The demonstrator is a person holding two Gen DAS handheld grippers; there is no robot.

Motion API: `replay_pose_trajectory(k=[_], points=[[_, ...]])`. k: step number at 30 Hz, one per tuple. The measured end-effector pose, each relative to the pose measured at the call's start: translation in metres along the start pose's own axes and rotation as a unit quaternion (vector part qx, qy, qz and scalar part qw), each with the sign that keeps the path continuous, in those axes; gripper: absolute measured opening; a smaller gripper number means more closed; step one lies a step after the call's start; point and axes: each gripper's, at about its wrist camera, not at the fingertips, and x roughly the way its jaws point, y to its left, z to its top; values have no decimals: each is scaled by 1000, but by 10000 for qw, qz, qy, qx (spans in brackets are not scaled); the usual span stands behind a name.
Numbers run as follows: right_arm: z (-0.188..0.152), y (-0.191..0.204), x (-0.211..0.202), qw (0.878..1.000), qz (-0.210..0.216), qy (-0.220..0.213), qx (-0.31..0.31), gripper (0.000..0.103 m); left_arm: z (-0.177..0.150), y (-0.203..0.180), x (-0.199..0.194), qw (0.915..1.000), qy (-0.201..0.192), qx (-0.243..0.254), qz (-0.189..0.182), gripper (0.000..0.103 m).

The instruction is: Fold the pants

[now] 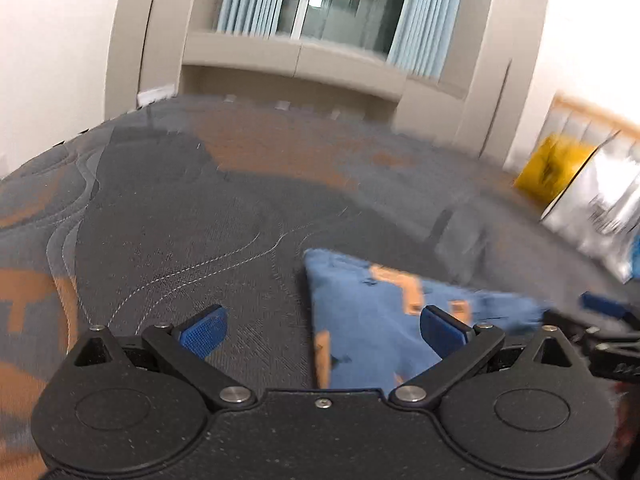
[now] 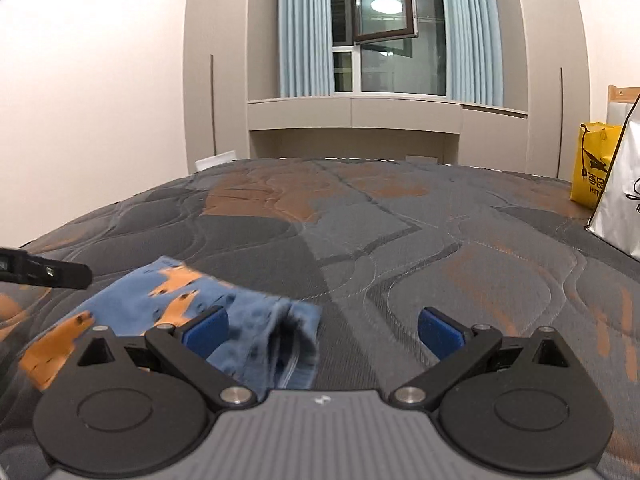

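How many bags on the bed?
2, both at the bed's right edge: a yellow bag farther back and a silver bag in front of it, partly cut off. Others may sit outside the frame.

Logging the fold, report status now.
Left gripper open, right gripper open. Blue orange-patched pants folded on grey quilted mattress. Nothing obstructing.

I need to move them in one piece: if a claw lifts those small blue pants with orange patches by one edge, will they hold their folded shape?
Probably not. The small blue cotton pants with orange patches lie limp and creased on the quilted grey mattress, so they would likely droop and unfold. They look thin, so probably light. Pushed, they would likely bunch on the textured quilting.
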Motion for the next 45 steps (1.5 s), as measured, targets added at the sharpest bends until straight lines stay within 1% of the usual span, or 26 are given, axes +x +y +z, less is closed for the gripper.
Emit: replay_pose_trajectory(k=[1,3,5,7,8,11,13,15,16,18,20,24,25,27,29,33,45], points=[[1,0,7,9999,-123,58,-23,103,4,-1,10,9999,169,23,27,102],[-1,-5,22,9983,-529,234,-67,103,8,-2,34,9982,590,83,47,102],[-8,-13,32,9959,-817,380,-22,103,7,0,49,9965,819,151,8,103],[-12,-23,36,9962,-668,511,239,103,7,-1,48,9969,747,225,19,103],[-12,-26,33,9966,-605,457,330,103,7,-1,47,9971,729,212,29,102],[-10,-27,20,9975,-541,213,390,103,11,1,32,9972,729,-73,121,102],[-8,-26,6,9986,-281,46,456,103,9,-1,17,9980,621,-64,74,102],[-7,-21,-7,9987,147,-43,480,103,3,-7,-3,9987,489,100,50,102],[-9,-18,-12,9985,302,-20,463,103,-3,-9,-11,9988,464,162,69,102],[-14,-9,-21,9985,407,81,360,103,-16,-12,-26,9984,494,225,133,102],[-22,0,-27,9989,357,257,179,103,-31,-14,-38,9979,565,260,186,102],[-37,14,-30,9981,82,542,-266,103,-57,-15,-52,9962,707,465,199,102],[-40,15,-28,9977,18,616,-297,103,-60,-12,-53,9963,728,404,199,102],[-44,14,-25,9970,18,761,-139,103,-60,-7,-52,9967,784,123,147,102],[-46,17,-29,9971,-9,754,-63,103,-60,-4,-51,9968,776,112,123,102],[-49,22,-34,9969,-68,761,-160,103,-61,-4,-50,9968,773,129,131,102],[-50,13,-35,9968,-15,798,-91,103,-61,-5,-49,9967,793,114,141,103]])
